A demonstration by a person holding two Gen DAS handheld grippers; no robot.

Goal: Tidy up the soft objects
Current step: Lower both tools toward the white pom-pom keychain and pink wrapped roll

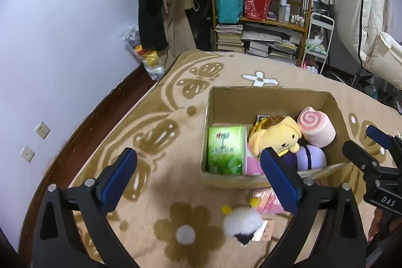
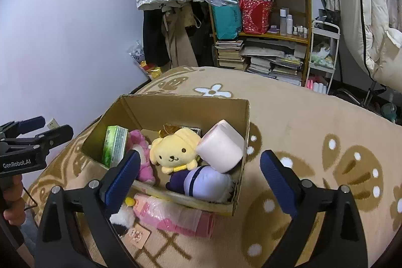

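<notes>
I am holding the left gripper (image 1: 198,180) wide apart and gripping nothing; it is hovering just left of the cardboard box's (image 1: 213,102) near left corner, above the patterned blanket (image 1: 155,117). Directly under it, on the near side of the box, a white and black plush (image 1: 242,225) with yellow tips is lying on the blanket, blurred, with a pink packet (image 1: 266,200) beside it, close against the box's near wall.

Inside the box, from its left wall rightward, I am seeing a green tissue pack (image 1: 226,150) standing on edge, a pink plush (image 2: 142,155), a yellow dog plush (image 1: 276,137) in the middle, a purple plush (image 1: 311,157) against the near wall, and a pink swirl roll cushion (image 1: 316,129) leaning against the right wall.

I am keeping the right gripper (image 2: 201,177) fully spread too, with nothing between its fingers; it is hanging over the box's near right corner, with the purple plush and the roll cushion lying between and beyond its fingers. Behind the box, a wooden shelf (image 2: 307,16) is standing against the wall.
</notes>
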